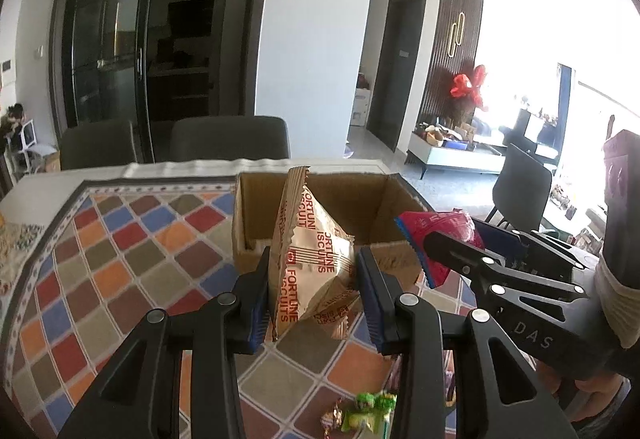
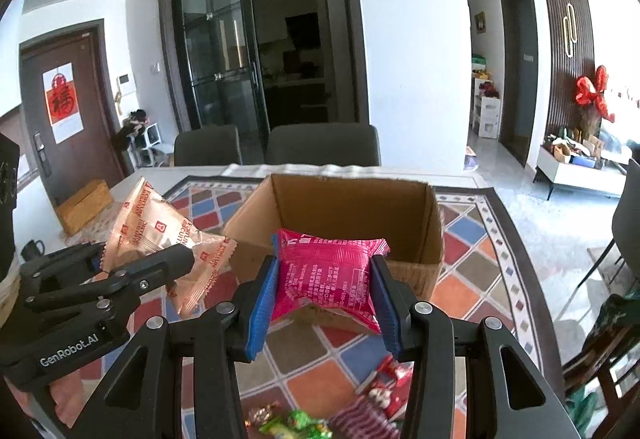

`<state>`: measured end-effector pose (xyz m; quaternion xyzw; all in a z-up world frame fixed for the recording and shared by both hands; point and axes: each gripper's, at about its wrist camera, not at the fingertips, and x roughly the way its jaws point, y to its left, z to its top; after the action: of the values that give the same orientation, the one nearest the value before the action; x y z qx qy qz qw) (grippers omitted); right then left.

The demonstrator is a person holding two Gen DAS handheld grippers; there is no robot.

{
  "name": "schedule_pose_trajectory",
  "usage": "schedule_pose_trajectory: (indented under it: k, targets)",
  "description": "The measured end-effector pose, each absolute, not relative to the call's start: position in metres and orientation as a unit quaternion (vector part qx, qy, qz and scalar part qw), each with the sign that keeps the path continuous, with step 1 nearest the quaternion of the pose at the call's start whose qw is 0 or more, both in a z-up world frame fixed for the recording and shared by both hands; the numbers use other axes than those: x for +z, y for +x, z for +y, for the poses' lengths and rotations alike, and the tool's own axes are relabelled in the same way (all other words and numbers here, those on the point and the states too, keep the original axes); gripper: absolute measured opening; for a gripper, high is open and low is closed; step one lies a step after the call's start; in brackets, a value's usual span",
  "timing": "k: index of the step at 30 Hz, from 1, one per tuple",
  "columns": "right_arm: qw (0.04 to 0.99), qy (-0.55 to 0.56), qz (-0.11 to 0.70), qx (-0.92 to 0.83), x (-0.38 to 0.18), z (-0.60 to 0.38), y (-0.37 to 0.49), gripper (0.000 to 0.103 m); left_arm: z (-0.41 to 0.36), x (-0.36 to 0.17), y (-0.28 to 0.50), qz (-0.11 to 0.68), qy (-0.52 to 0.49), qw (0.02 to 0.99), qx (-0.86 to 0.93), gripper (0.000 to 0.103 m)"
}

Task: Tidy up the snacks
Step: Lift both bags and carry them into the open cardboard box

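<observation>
My left gripper (image 1: 314, 271) is shut on a tan Fortune Biscuits packet (image 1: 310, 259) and holds it above the table, just in front of an open cardboard box (image 1: 256, 243). My right gripper (image 2: 326, 281) is shut on a pink snack packet (image 2: 328, 275), also held up before the box (image 2: 434, 239). The right gripper and pink packet (image 1: 440, 235) show at the right of the left wrist view. The left gripper and biscuit packet (image 2: 160, 235) show at the left of the right wrist view. What lies inside the box is hidden.
A colourful diamond-pattern cloth (image 1: 120, 259) covers the table. Loose small snacks lie near the front edge: green wrappers (image 2: 300, 425) and red ones (image 2: 390, 385). Two dark chairs (image 2: 322, 145) stand behind the table. Another chair (image 1: 522, 187) stands at the right.
</observation>
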<state>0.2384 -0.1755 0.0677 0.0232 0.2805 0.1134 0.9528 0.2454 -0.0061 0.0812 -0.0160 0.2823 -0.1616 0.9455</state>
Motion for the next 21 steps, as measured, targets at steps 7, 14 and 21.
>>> schedule_pose_trajectory:
  k: [7,14,21]
  targets:
    - [0.954,0.021,0.277,0.110,0.081,-0.177,0.262,0.046,-0.014,0.090,0.274,0.290,0.002,0.944,-0.157,0.039]
    - [0.950,0.001,0.295,0.101,0.079,-0.177,0.297,0.046,-0.021,0.086,0.309,0.300,0.022,0.943,-0.142,0.039]
    - [0.944,-0.008,0.316,0.092,0.074,-0.181,0.326,0.046,-0.030,0.080,0.342,0.319,0.028,0.936,-0.144,0.039]
